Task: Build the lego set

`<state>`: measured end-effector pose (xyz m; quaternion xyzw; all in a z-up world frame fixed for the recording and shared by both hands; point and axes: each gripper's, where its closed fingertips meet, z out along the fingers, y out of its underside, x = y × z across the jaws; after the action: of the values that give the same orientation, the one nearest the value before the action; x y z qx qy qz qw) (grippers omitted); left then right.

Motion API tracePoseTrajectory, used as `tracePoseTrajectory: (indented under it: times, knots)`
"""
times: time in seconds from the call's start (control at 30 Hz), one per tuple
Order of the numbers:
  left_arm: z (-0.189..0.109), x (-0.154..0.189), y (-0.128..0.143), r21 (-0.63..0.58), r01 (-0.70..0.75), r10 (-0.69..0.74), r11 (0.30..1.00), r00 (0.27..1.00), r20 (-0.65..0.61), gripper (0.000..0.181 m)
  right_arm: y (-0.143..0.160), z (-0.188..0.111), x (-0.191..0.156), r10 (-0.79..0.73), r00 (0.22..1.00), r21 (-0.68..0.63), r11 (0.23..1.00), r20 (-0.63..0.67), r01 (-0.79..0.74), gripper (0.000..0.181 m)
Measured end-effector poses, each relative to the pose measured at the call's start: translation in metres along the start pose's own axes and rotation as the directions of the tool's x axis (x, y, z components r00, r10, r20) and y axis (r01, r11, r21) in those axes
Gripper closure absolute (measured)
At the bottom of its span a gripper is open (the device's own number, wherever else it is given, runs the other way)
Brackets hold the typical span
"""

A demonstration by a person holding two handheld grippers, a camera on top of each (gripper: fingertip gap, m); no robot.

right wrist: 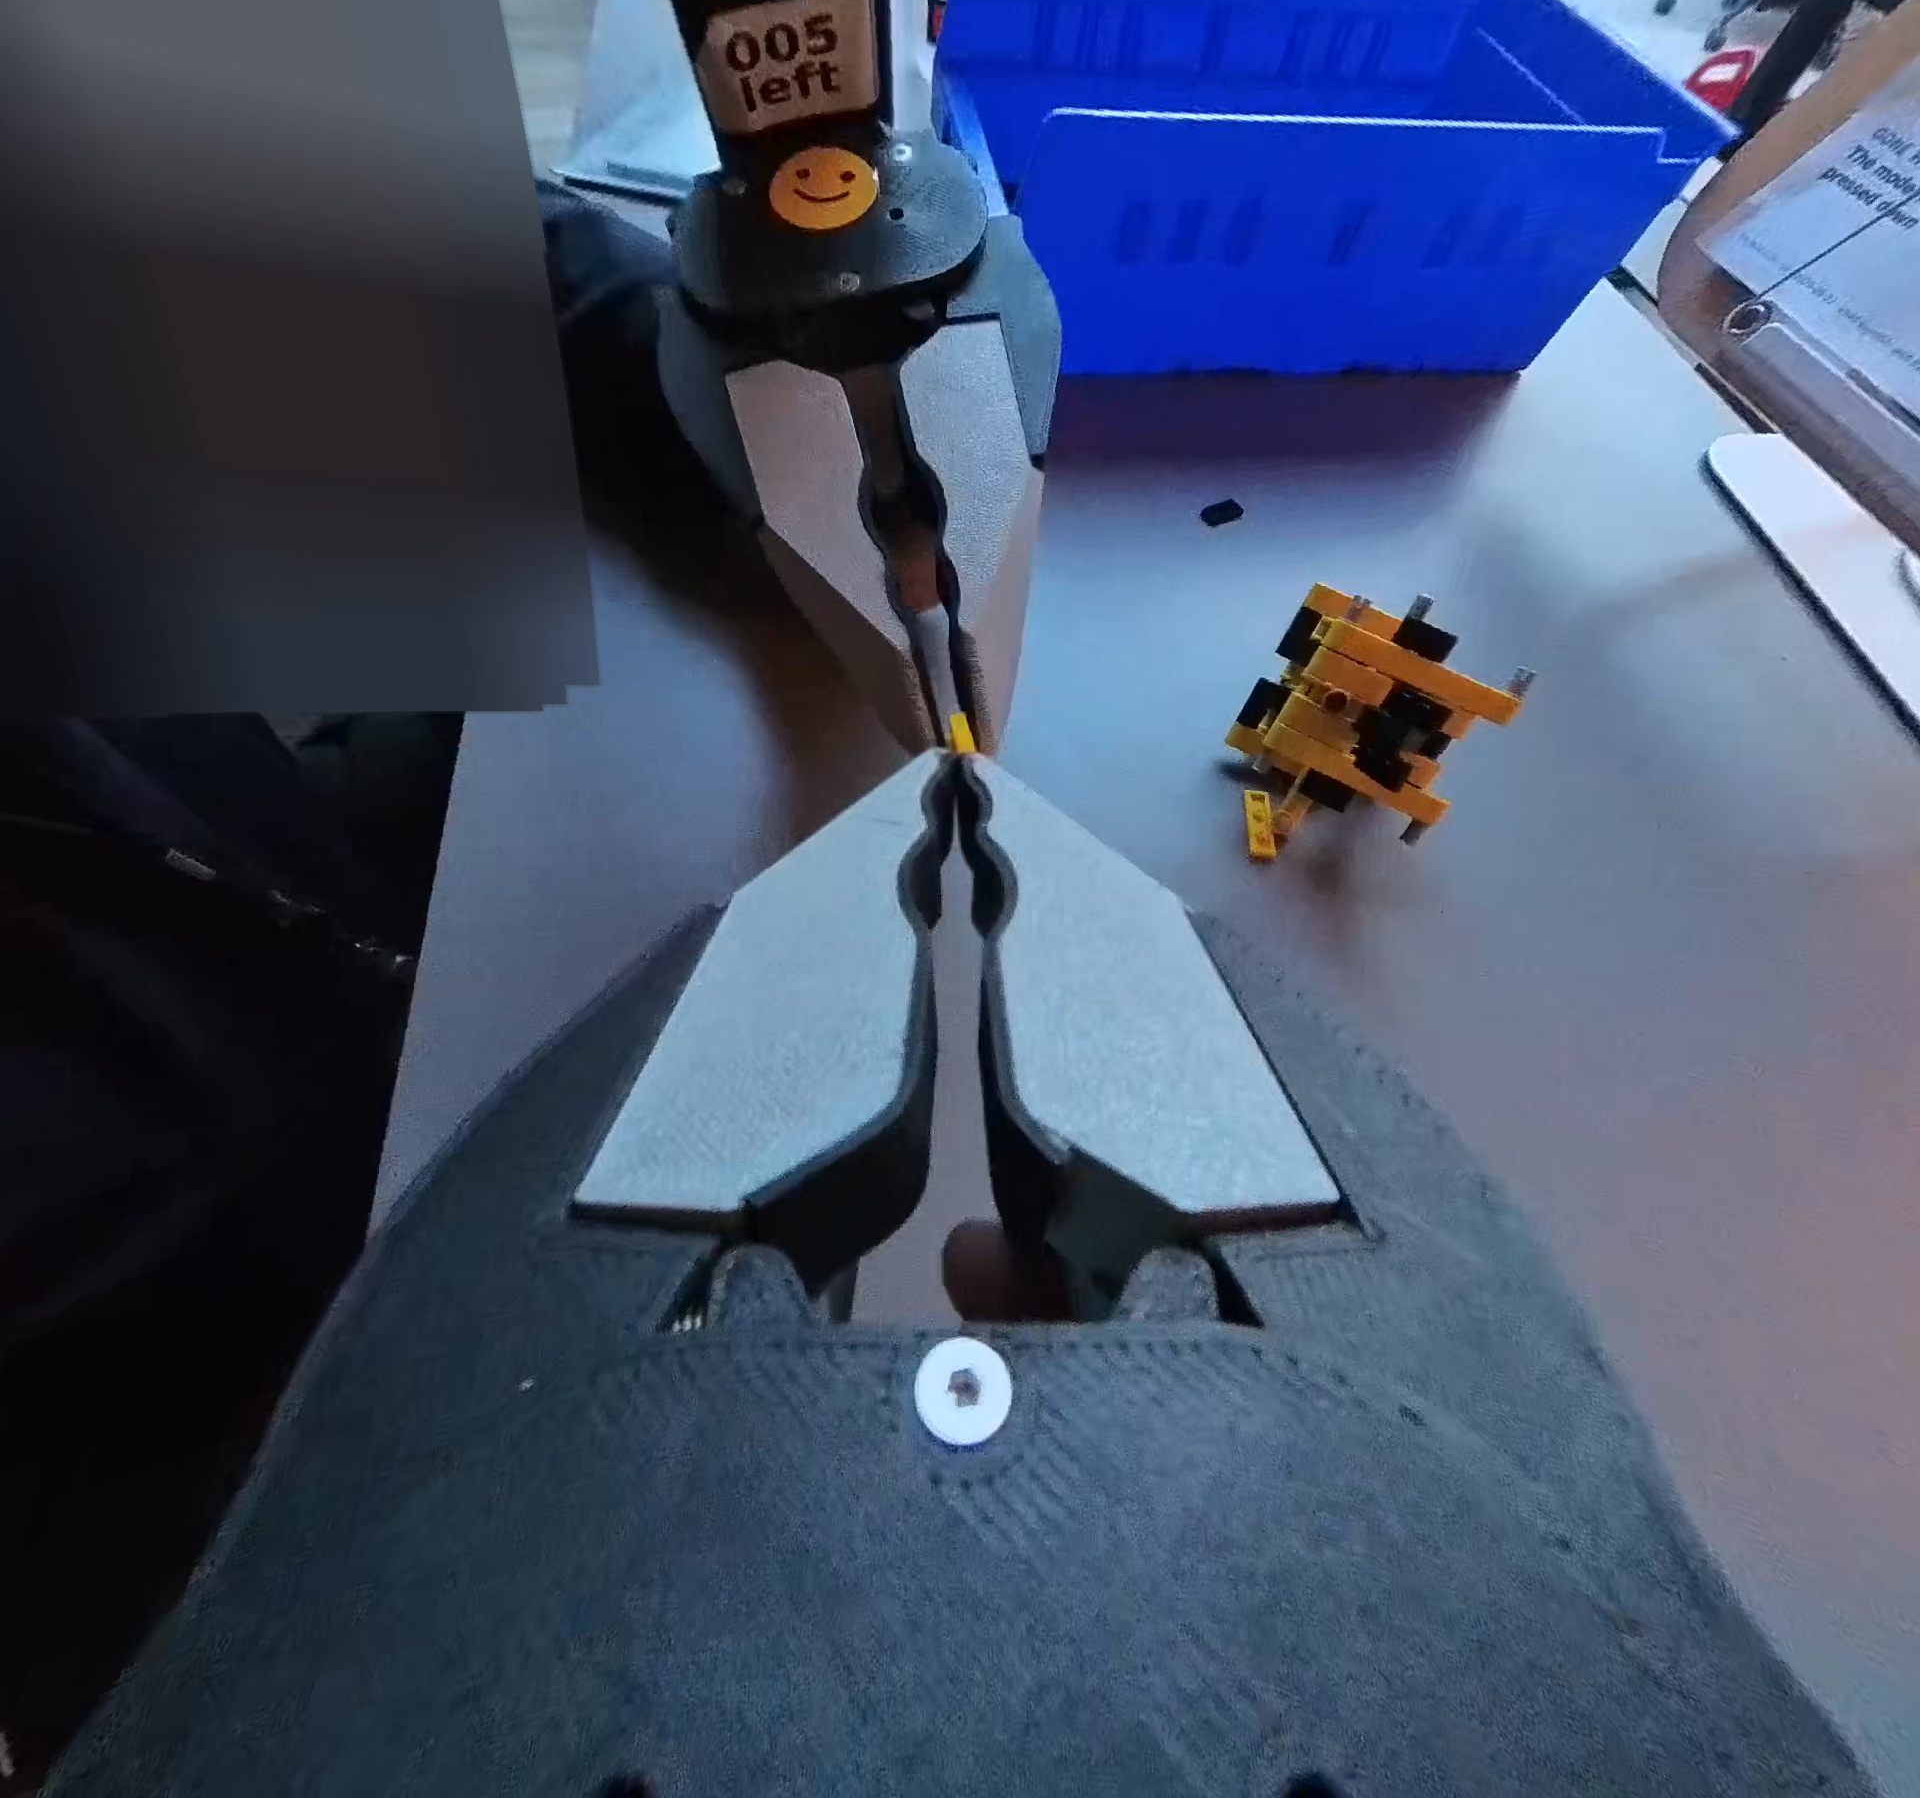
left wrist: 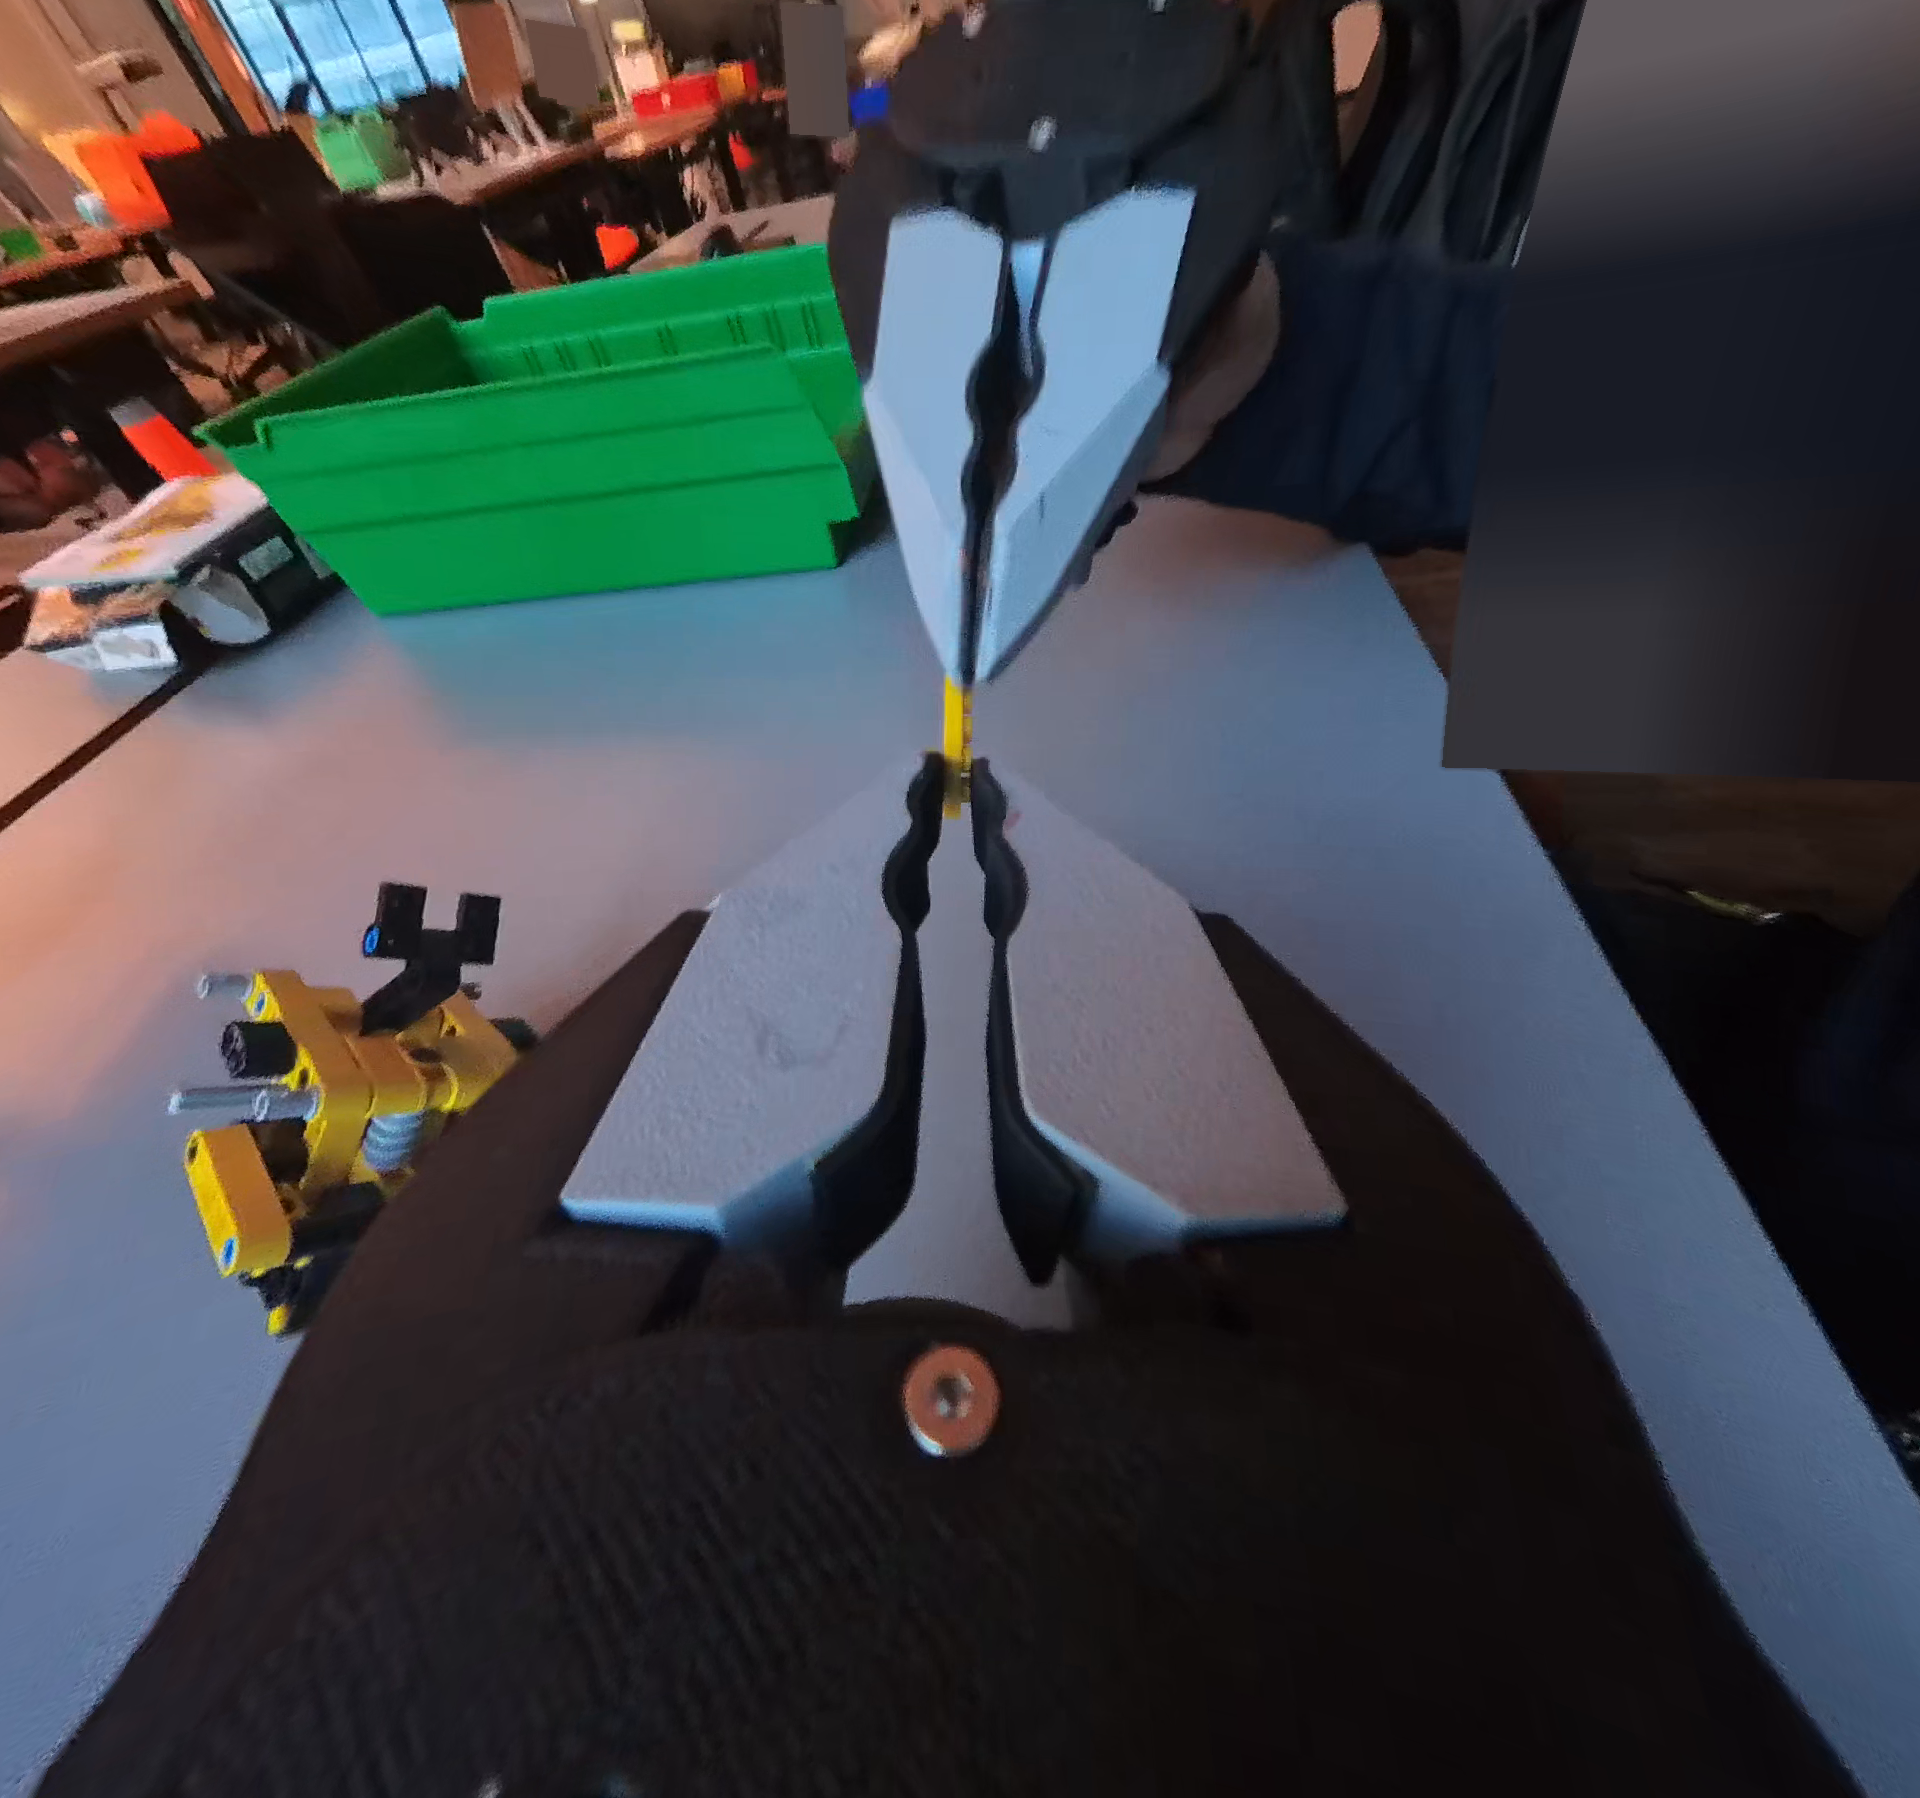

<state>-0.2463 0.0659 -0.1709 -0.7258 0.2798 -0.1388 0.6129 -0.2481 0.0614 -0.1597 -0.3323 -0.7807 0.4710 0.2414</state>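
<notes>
The pale desk (left wrist: 1195, 688) carries a green bin (left wrist: 561, 460) at the far side in the left wrist view and a blue bin (right wrist: 1309, 190) in the right wrist view. A half-built yellow and black lego model (right wrist: 1361, 720) sits on it, off to one side of both grippers. Above the desk, the left gripper (left wrist: 954, 787) and right gripper (right wrist: 958, 761) meet tip to tip, each with jaws clamped on an end of one thin yellow lego piece (left wrist: 956, 725). A small black piece (right wrist: 1221, 512) lies near the blue bin.
</notes>
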Motion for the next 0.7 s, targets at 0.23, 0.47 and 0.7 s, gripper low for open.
tracePoseTrajectory:
  times: [0.23,0.47,0.7]
  knots:
    - [0.001,0.005,0.001,-0.018,-0.066,0.066,0.998,0.998,0.002,0.180,0.009,0.010,-0.003,-0.037,0.999,-0.058,0.998,-0.010,0.037,0.171]
    - [0.001,0.001,0.002,-0.033,-0.060,0.061,0.998,0.998,0.029,0.180,0.013,0.005,0.002,-0.084,0.995,-0.099,0.992,-0.051,0.079,0.179]
    - [-0.034,-0.086,0.049,-0.305,0.068,0.081,0.950,0.889,0.450,0.170,0.019,-0.122,0.138,-0.055,0.669,-0.165,0.981,-0.741,-0.102,0.180]
